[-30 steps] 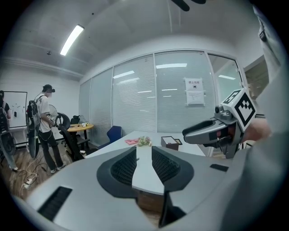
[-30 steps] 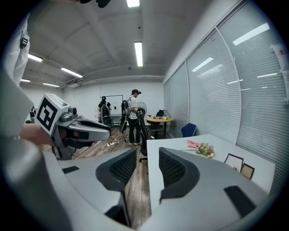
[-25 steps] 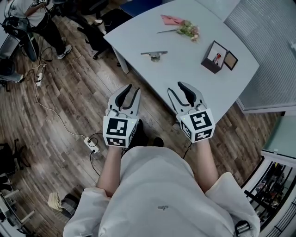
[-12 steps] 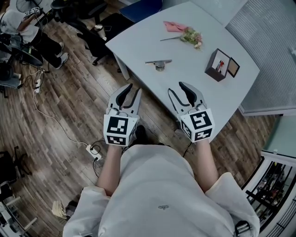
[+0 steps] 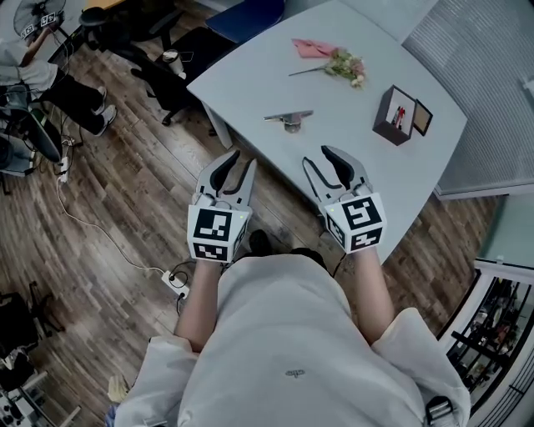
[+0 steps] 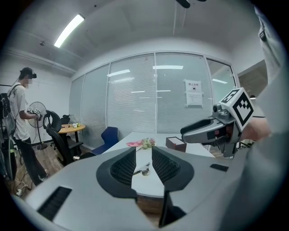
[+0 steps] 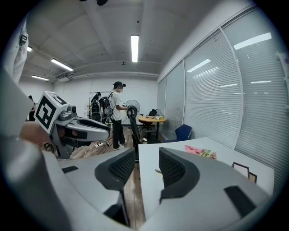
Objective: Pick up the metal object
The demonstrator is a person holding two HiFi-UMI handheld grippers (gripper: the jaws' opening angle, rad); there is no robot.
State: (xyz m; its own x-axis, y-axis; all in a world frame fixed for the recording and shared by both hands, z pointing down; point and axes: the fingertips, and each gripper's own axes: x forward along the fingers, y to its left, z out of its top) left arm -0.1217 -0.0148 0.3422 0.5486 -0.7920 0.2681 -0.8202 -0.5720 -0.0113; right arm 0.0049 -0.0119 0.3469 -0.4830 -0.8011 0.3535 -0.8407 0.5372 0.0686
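Note:
The metal object [image 5: 288, 119], a small silver piece with a flat bar on top, lies on the grey table [image 5: 250, 75] near its front edge. My left gripper [image 5: 238, 160] hovers over the wooden floor just short of the table, open and empty. In the left gripper view the metal object [image 6: 143, 170] shows in the gap between the jaws, far ahead. My right gripper [image 5: 319, 158] is over the table's front edge, open; its jaws have just been opening, with nothing between them. The metal object [image 7: 158, 171] peeks out beside the right jaw.
A dark photo box [image 5: 399, 114], a flower sprig [image 5: 342, 63] and a pink cloth [image 5: 309, 47] lie farther back on the table. Black office chairs [image 5: 158, 52] and a blue chair [image 5: 244, 12] stand beyond. A power strip [image 5: 177, 282] with cables lies on the floor.
Both grippers and the person have come closer to the table; the metal object now sits nearer the jaws in the head view. The right jaws stand slightly wider.

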